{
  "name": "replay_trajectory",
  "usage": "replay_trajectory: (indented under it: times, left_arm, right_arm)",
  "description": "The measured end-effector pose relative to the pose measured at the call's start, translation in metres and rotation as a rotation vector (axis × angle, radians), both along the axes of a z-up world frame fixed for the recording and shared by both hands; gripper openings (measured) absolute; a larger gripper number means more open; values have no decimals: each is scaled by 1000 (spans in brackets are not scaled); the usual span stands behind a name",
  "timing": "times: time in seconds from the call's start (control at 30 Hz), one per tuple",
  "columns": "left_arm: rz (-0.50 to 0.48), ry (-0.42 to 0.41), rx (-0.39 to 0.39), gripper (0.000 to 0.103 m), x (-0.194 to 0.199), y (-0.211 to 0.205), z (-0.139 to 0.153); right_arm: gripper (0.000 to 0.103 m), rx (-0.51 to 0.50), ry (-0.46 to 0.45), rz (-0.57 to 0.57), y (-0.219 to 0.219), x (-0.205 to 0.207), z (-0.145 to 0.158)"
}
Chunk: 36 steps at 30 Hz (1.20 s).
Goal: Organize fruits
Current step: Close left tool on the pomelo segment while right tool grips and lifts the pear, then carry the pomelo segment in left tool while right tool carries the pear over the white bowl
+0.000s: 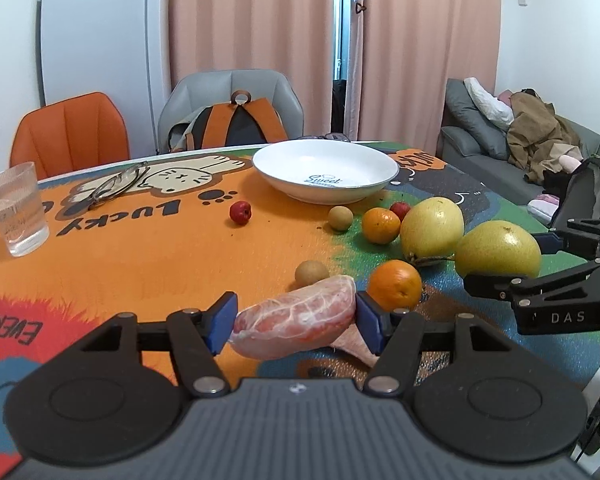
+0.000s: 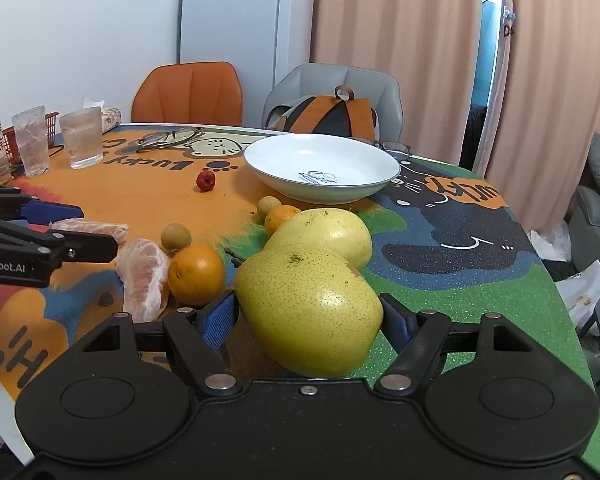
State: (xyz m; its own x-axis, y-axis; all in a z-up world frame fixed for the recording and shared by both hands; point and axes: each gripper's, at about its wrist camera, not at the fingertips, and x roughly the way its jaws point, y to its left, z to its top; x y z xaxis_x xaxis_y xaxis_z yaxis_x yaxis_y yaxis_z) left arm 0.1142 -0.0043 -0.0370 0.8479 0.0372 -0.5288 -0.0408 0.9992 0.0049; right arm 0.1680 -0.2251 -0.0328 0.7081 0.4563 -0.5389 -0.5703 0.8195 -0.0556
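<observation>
Both pickups look made: the left gripper [image 1: 296,322] clamps a peeled pomelo segment [image 1: 296,316] just above the table, the right gripper [image 2: 308,320] pinches a yellow pear [image 2: 308,308] – next, carry both to the white bowl [image 1: 384,178] (still empty).

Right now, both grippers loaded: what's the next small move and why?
Probably carry the left gripper with its peeled pomelo segment forward to the white bowl: pads already clamp it and the bowl sits empty. The right gripper can wait on its pear.
</observation>
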Motion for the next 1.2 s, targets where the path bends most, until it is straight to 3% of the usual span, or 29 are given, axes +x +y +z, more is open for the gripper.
replay_trajectory:
  times: [0.4,1.2]
  left_arm:
    - [-29,-29,1,62,21,-5,9]
    - [-46,-99,-17,62,94,5,41]
  right_arm:
    - [72,3,-56,7,4,8,27]
    - [72,29,-35,10,31,86,54]
